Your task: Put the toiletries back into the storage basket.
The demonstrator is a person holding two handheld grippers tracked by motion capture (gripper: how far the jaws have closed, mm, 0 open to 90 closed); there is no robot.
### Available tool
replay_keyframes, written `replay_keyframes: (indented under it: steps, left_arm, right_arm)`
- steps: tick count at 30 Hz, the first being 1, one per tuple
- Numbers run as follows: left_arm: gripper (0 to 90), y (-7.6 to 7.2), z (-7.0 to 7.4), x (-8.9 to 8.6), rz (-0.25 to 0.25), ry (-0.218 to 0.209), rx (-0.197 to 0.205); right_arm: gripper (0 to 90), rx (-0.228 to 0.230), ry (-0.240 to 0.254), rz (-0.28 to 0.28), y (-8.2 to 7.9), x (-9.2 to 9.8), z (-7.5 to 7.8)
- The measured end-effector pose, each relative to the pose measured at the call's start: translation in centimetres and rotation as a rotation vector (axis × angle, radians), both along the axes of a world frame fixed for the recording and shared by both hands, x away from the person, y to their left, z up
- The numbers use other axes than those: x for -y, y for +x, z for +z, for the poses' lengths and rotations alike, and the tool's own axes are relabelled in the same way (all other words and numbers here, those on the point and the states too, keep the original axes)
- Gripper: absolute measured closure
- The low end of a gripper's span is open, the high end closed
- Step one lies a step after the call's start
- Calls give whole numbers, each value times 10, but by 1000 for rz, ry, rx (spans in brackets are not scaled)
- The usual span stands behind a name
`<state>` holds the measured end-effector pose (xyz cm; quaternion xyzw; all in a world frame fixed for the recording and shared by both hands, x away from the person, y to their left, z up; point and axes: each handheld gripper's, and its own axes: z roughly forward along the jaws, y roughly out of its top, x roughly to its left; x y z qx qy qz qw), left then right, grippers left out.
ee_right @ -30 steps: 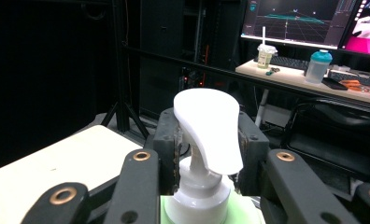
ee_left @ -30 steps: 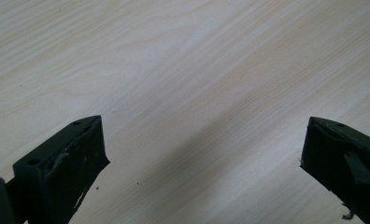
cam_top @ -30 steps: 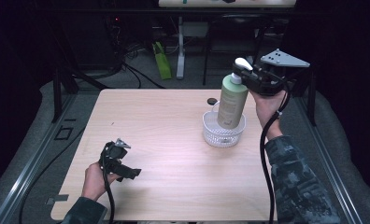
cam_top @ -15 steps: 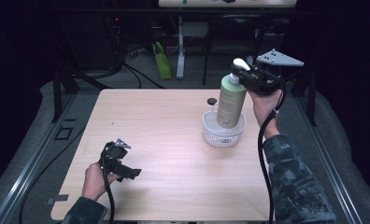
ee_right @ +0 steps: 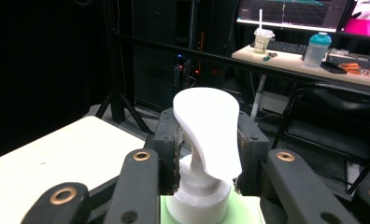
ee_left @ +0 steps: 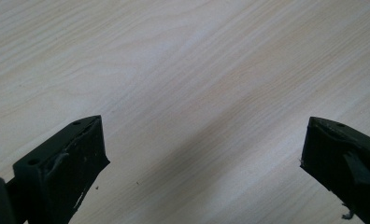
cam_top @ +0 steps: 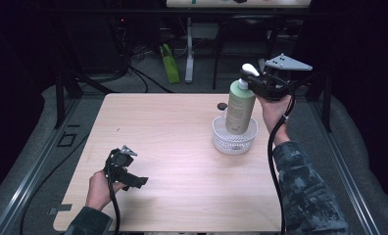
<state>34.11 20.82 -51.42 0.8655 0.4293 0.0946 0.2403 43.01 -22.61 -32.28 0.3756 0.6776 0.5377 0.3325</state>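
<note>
A green pump bottle (cam_top: pixel 240 108) with a white pump head (cam_top: pixel 249 70) stands upright with its base inside a small white mesh basket (cam_top: pixel 234 141), which sits on the right half of the light wooden table (cam_top: pixel 177 147), toward the far side. The right gripper (cam_top: pixel 260 83), held in a hand coming up from the near right, reaches the bottle from the right at the level of its top, and its jaws are clamped on the neck just under the pump head. In the right gripper view the white pump head (ee_right: pixel 210 133) rises between the two black jaws, which press against its stem on both sides, with the green shoulder of the bottle (ee_right: pixel 241 210) directly below. A small dark round object (cam_top: pixel 222 106) lies on the table just beyond the basket on its left; what it is cannot be told. The left gripper (cam_top: pixel 126 169) rests low over the near left part of the table, well apart from the basket. In the left gripper view its jaws stand wide apart with bare wood grain (ee_left: pixel 183 93) between them, gripping nothing.
</note>
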Motion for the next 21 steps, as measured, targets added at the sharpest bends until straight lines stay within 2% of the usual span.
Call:
replay_keyframes:
  steps: [21]
  left_arm:
    - [0,0,0,0,0,1,1]
  right_arm:
    - [676,-69,-21,2,11,-8,-34]
